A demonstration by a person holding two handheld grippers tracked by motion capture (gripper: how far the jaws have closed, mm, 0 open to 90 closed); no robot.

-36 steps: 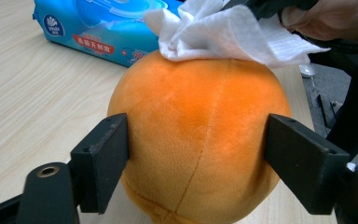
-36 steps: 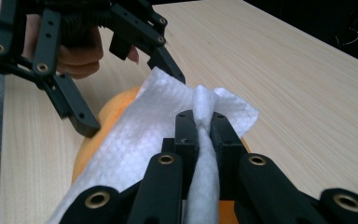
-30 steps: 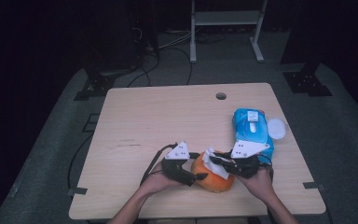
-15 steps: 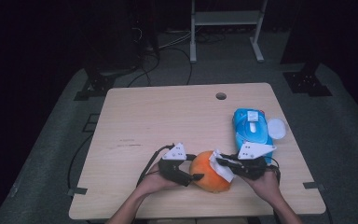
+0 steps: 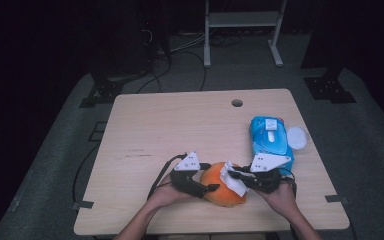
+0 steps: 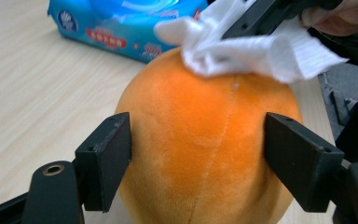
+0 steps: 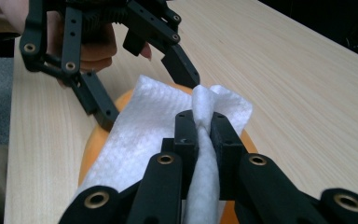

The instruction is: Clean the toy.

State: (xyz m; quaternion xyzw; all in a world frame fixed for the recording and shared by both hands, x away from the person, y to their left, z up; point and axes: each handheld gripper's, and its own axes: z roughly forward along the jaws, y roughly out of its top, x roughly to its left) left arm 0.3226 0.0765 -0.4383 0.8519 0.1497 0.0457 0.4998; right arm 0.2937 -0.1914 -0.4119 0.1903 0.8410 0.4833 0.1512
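Orange plush ball (image 6: 205, 154), sitting at the table's (image 5: 180, 120) near edge: the left gripper (image 6: 198, 156) is clamping its sides to steady it, while the right gripper (image 7: 204, 133), pinched tight on a white wipe (image 7: 144, 126), is pressing it on top for cleaning. Blue wipe pack (image 5: 270, 137) is lying nearby, its label too small to read.

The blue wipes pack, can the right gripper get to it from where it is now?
Probably yes, but not straight away. The wipes pack lies just beyond the right gripper with bare table between them, yet that gripper is shut on the white wipe resting on the orange plush ball.
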